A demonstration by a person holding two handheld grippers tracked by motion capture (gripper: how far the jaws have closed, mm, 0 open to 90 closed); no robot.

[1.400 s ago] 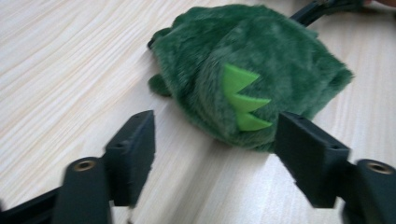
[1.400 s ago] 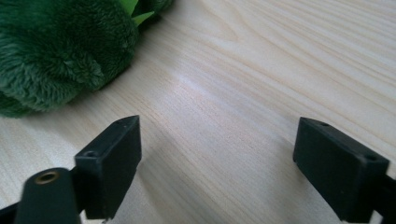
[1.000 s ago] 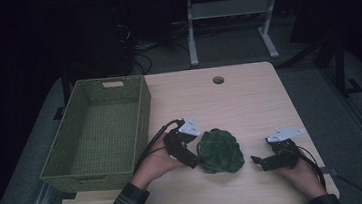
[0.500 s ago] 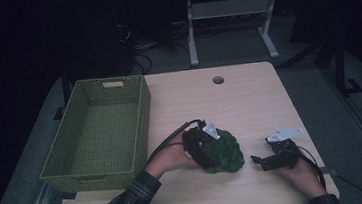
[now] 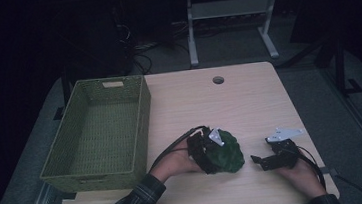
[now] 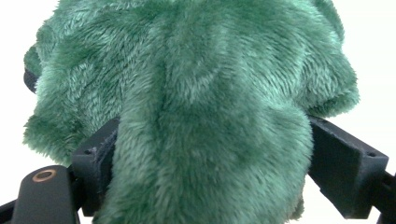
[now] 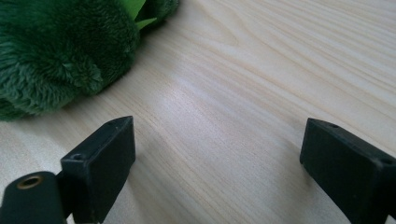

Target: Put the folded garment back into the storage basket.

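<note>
The left gripper (image 5: 208, 152) has its jaws pressed into the flanks of the green plush toy (image 6: 196, 112), whose fur bulges up between and beyond them. The right gripper (image 7: 219, 163) sits with jaws spread wide, bare tabletop (image 7: 261, 70) between them; the plush lies ahead and to the left of its left jaw. Farther off, left of both grippers, stands the green woven basket (image 5: 96, 130).

No readable text, label or number appears anywhere.
</note>
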